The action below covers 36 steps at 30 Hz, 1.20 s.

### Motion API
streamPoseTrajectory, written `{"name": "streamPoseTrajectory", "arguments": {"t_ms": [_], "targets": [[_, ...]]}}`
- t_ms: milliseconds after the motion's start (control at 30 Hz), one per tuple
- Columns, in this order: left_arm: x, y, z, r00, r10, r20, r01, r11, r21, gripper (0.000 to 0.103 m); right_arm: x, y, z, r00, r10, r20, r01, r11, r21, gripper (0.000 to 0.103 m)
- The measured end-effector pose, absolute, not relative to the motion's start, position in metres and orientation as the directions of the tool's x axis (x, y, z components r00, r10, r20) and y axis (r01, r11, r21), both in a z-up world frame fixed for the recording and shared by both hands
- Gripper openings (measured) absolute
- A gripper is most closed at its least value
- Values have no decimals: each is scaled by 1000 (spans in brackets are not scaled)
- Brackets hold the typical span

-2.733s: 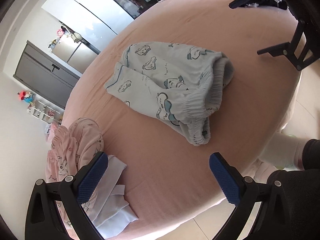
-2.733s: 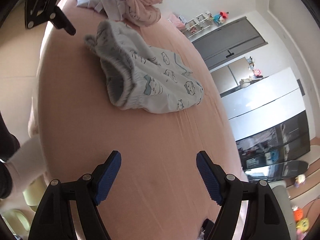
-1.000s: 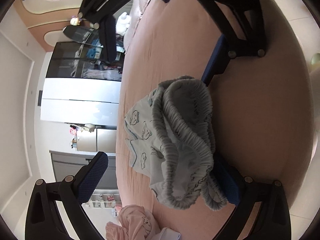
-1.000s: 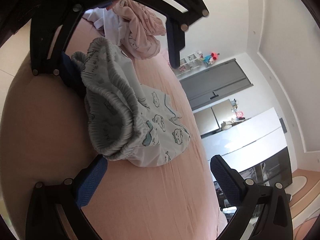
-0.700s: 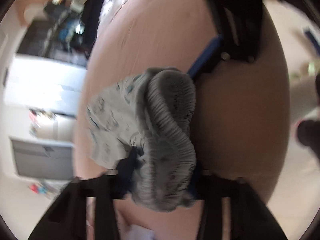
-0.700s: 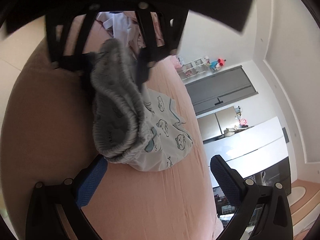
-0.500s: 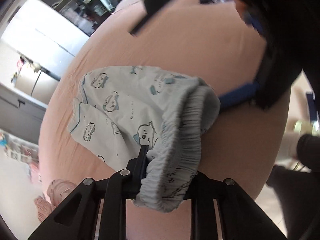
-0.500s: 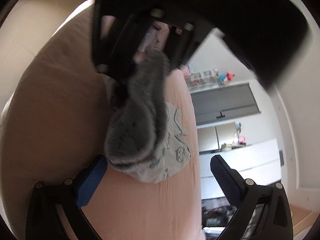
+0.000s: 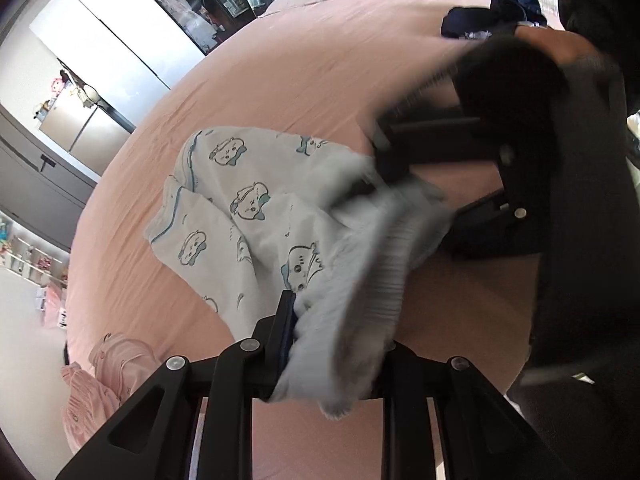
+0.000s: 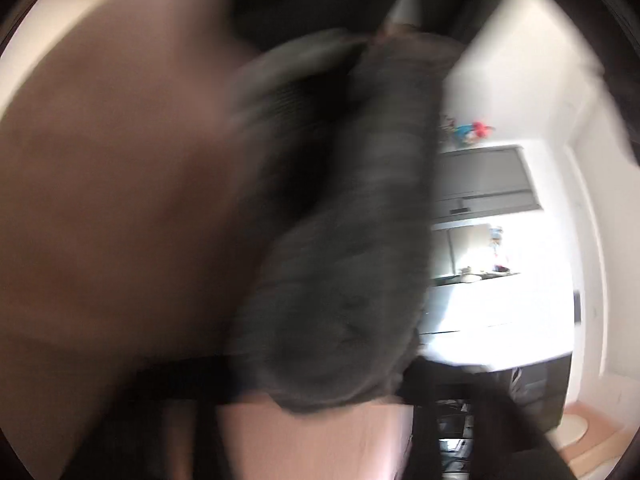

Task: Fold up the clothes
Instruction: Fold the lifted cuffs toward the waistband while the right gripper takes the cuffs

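Note:
Light blue shorts with cartoon prints (image 9: 248, 208) lie on the pink bed (image 9: 304, 64), their legs spread toward the far left. My left gripper (image 9: 332, 332) is shut on the gathered elastic waistband (image 9: 360, 292) at the near end. My right gripper (image 9: 384, 176) shows in the left wrist view at the far end of the waistband, blurred by motion, its fingers pressed against the cloth. In the right wrist view the waistband (image 10: 344, 264) fills the middle as a dark blur and hides the fingers.
A pink garment (image 9: 108, 376) lies crumpled at the bed's near left edge. Dark blue clothes (image 9: 496, 12) lie at the far right of the bed. Grey cabinets (image 9: 36, 184) and a white wardrobe (image 9: 104, 52) stand beyond the bed.
My left gripper closed on the waistband's near end and stays closed. My right gripper swung in to the far end of the waistband, and its view went blurred and filled with cloth.

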<state>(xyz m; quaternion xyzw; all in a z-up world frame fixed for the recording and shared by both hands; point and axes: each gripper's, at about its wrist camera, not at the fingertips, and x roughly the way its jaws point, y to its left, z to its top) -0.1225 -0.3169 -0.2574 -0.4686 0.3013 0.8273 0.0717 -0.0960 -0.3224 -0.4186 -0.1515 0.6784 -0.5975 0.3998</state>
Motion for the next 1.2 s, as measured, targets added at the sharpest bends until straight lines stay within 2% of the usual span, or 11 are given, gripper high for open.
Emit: {"name": "streamPoseTrajectory", "arguments": {"t_ms": [67, 100, 133, 167, 200, 467, 667, 733, 967, 1100, 1200], "targets": [[-114, -311, -262, -562, -204, -802, -408, -775, 483, 34, -96, -322, -426, -639, -669, -380, 279, 258, -925, 11], [-106, -307, -264, -588, -227, -776, -414, -740, 530, 52, -99, -324, -422, -640, -657, -399, 309, 256, -916, 11], [-99, -304, -266, -609, -247, -753, -419, -707, 571, 78, -104, -327, -419, -636, -632, -442, 371, 252, -894, 11], [-92, -301, -268, -627, -263, -733, -425, -673, 605, 87, -106, -327, -418, -624, -636, -454, 389, 250, -887, 11], [-85, -297, -270, -644, -277, -713, -432, -638, 638, 91, -107, -327, -419, -618, -643, -452, 389, 249, -887, 11], [-46, -282, -302, -728, -348, -591, -490, -339, 803, 91, -121, -327, -414, -569, -665, -484, 465, 225, -856, 11], [-51, -260, -310, -774, -328, -542, -480, -255, 839, 95, -142, -330, -405, -507, -657, -559, 629, 162, -760, 11], [-54, -257, -309, -776, -331, -537, -478, -249, 843, 103, -145, -330, -405, -498, -661, -562, 640, 157, -752, 11], [-63, -250, -303, -728, -334, -599, -508, -326, 798, 103, -159, -331, -402, -456, -678, -576, 708, 115, -696, 11], [-54, -235, -306, -783, -311, -538, -487, -232, 842, 103, -159, -331, -406, -468, -683, -560, 691, 112, -714, 11], [-51, -228, -306, -787, -292, -543, -503, -207, 839, 103, -159, -332, -410, -478, -688, -546, 678, 106, -728, 11]]}}
